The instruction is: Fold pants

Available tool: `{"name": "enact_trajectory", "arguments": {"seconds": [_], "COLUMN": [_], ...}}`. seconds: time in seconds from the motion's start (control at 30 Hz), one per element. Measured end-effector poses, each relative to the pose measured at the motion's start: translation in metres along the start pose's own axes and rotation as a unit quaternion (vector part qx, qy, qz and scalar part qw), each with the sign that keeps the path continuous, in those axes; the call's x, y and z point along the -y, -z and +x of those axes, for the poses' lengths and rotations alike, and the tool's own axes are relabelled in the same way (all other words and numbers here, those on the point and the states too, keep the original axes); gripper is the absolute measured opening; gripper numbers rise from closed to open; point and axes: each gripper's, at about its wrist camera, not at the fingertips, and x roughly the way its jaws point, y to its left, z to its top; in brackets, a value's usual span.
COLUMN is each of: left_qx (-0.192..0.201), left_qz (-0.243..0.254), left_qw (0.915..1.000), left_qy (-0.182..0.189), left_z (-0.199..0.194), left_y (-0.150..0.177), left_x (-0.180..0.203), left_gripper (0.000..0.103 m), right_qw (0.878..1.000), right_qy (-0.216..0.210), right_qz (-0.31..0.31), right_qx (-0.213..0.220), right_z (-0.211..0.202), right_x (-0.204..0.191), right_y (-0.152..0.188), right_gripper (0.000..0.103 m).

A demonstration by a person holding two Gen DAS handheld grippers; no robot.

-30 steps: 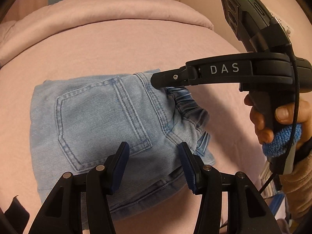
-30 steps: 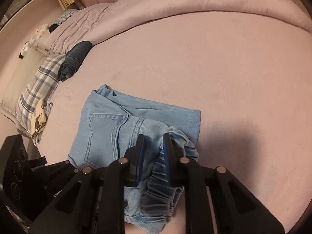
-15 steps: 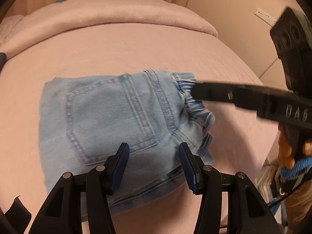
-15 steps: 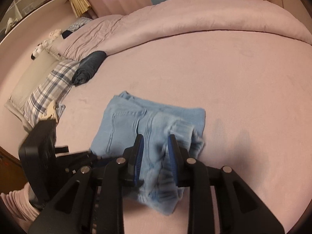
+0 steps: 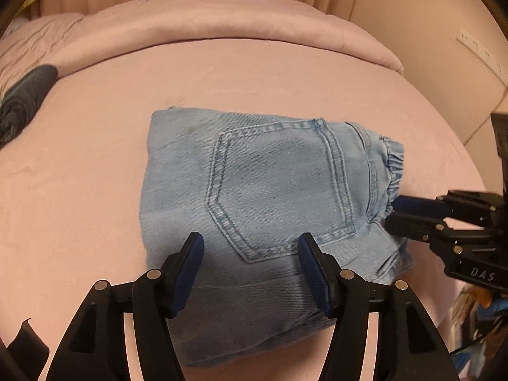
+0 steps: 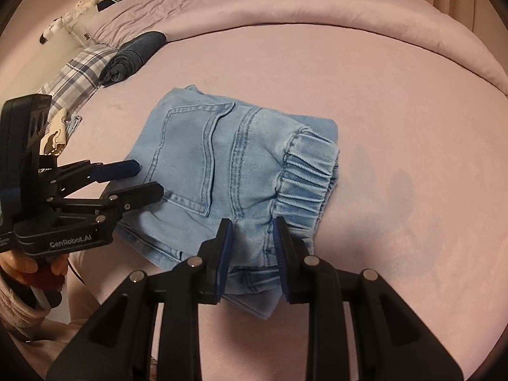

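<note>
Light-blue denim pants (image 5: 270, 197) lie folded into a compact rectangle near the middle of a pink bed (image 5: 254, 73), back pocket up, the gathered elastic waistband (image 6: 304, 174) at one end. The left gripper (image 5: 250, 247) hovers over the bundle's near edge, its jaws opening with nothing pinched between them. The right gripper (image 6: 250, 231) hangs just above the waistband end, jaws slightly parted and gripping no cloth. A rolled dark garment (image 6: 133, 54) rests at the bed's far edge beside a plaid pillow (image 6: 76, 76), under a folded-back pink duvet (image 6: 317, 6).
</note>
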Motion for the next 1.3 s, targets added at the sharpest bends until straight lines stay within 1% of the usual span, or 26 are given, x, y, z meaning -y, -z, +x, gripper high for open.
{"name": "enact_trajectory", "arguments": {"seconds": [0.1,0.3,0.37,0.4,0.53,0.67,0.73,0.77,0.8,0.83,0.97,1.03,1.07,1.1,1.13,1.17,1.2,1.3], "left_qx": [0.006,0.012,0.019,0.024,0.039,0.048,0.048,0.048,0.048,0.049,0.053,0.053,0.054,0.056,0.06,0.064,0.065,0.052], "left_qz": [0.007,-0.012,-0.02,-0.024,-0.039,-0.06,-0.071,-0.078,-0.084,-0.09,-0.109,-0.122,-0.133,-0.141,-0.148,-0.158,-0.166,-0.19], "left_qw": [0.9999,0.9998,0.9996,0.9994,0.9984,0.9969,0.9962,0.9956,0.9951,0.9944,0.9924,0.9909,0.9892,0.9879,0.9865,0.9845,0.983,0.9777], "left_qy": [-0.004,0.012,0.012,0.01,0.01,0.015,0.016,0.018,0.02,0.023,0.021,0.023,0.028,0.033,0.036,0.04,0.044,0.071], "left_z": [0.002,-0.009,-0.016,-0.019,-0.03,-0.039,-0.04,-0.04,-0.04,-0.039,-0.042,-0.043,-0.043,-0.044,-0.045,-0.047,-0.047,-0.042], "left_y": [-0.001,0.0,0.002,0.002,0.0,0.0,-0.002,-0.002,-0.003,-0.003,-0.002,-0.002,-0.001,-0.001,0.0,0.001,0.002,0.004], "left_x": [0.001,-0.011,-0.015,-0.018,-0.026,-0.037,-0.043,-0.047,-0.049,-0.051,-0.063,-0.068,-0.073,-0.076,-0.08,-0.084,-0.088,-0.097], "left_gripper": [0.064,0.064,0.064,0.064,0.064,0.065,0.069,0.074,0.076,0.076,0.078,0.088,0.095,0.098,0.098,0.098,0.098,0.098], "right_qw": [1.0,1.0,0.999,0.999,0.995,0.991,0.989,0.988,0.986,0.985,0.978,0.976,0.975,0.973,0.971,0.969,0.966,0.959], "right_qy": [0.001,0.001,-0.009,-0.016,-0.054,-0.073,-0.08,-0.085,-0.089,-0.094,-0.11,-0.11,-0.109,-0.111,-0.114,-0.119,-0.124,-0.137], "right_qz": [0.01,0.023,0.03,0.037,0.076,0.1,0.113,0.121,0.13,0.138,0.169,0.182,0.191,0.198,0.207,0.215,0.224,0.247], "right_qx": [0.0,0.007,0.013,0.016,0.036,0.048,0.05,0.049,0.049,0.05,0.048,0.046,0.042,0.04,0.037,0.034,0.032,0.023], "right_z": [0.004,-0.005,-0.011,-0.014,-0.025,-0.033,-0.035,-0.035,-0.035,-0.036,-0.035,-0.034,-0.033,-0.032,-0.03,-0.028,-0.026,-0.02], "right_x": [0.002,-0.004,-0.003,-0.003,0.004,0.011,0.016,0.018,0.021,0.023,0.033,0.038,0.043,0.046,0.049,0.053,0.057,0.066], "right_y": [0.0,0.002,0.001,0.001,-0.001,-0.004,-0.005,-0.005,-0.005,-0.005,-0.004,-0.004,-0.003,-0.002,-0.001,0.0,0.002,0.007], "right_gripper": [0.027,0.027,0.03,0.033,0.041,0.047,0.051,0.053,0.056,0.058,0.064,0.067,0.068,0.076,0.086,0.089,0.092,0.092]}}
